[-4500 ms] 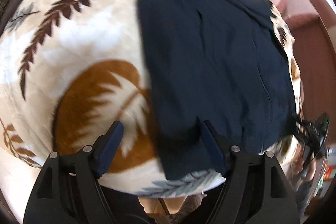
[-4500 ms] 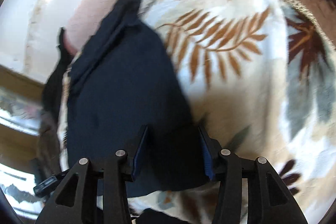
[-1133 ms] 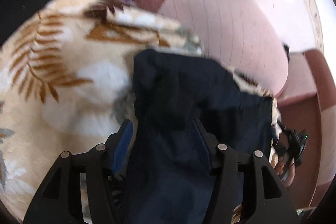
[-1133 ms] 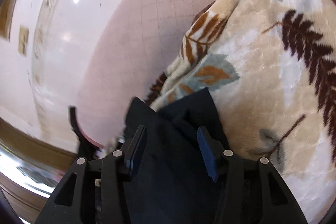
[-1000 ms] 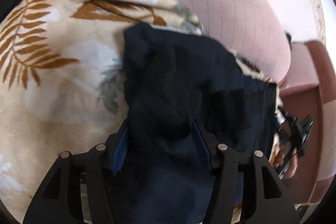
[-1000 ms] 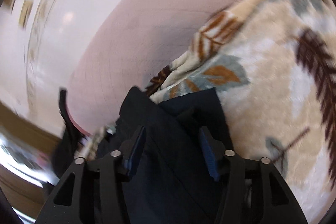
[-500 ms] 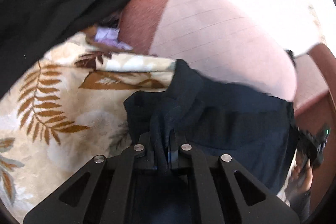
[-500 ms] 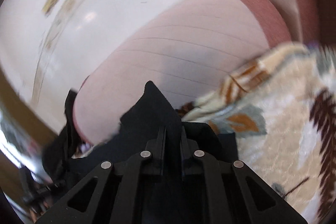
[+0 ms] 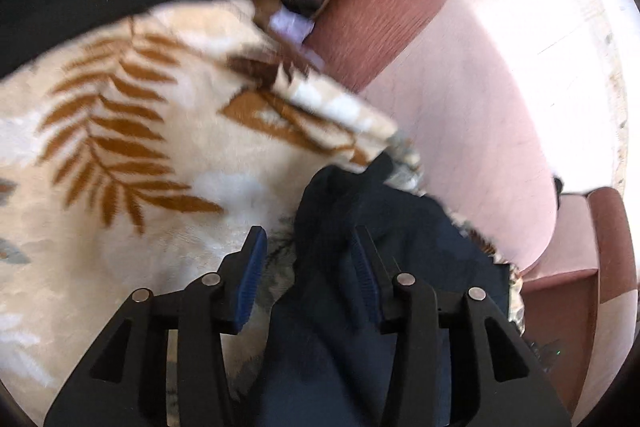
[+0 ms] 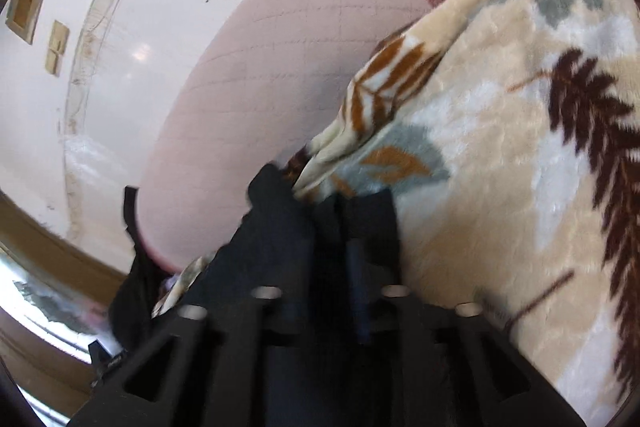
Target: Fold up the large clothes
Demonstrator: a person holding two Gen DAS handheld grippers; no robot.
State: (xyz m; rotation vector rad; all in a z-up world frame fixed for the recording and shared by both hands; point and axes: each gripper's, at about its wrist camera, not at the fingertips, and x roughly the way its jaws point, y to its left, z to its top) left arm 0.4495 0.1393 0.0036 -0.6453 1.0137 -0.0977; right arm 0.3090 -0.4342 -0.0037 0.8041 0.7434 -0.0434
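The dark navy garment (image 9: pixel 360 287) is seen low and centre in both views, heaped in soft folds on a leaf-patterned blanket (image 9: pixel 132 155). It is judged limp, light and not slippery; it would sag wherever it is unsupported, so a corner or hem edge is best taken, pinched through the layers.

The left gripper (image 9: pixel 308 267) has just been opening, its jaws part-way apart with a ridge of cloth loose between them. The right gripper (image 10: pixel 328 291) is blurred; it has likewise been opening, cloth between. A pink sofa cushion (image 10: pixel 260 67) lies beyond.
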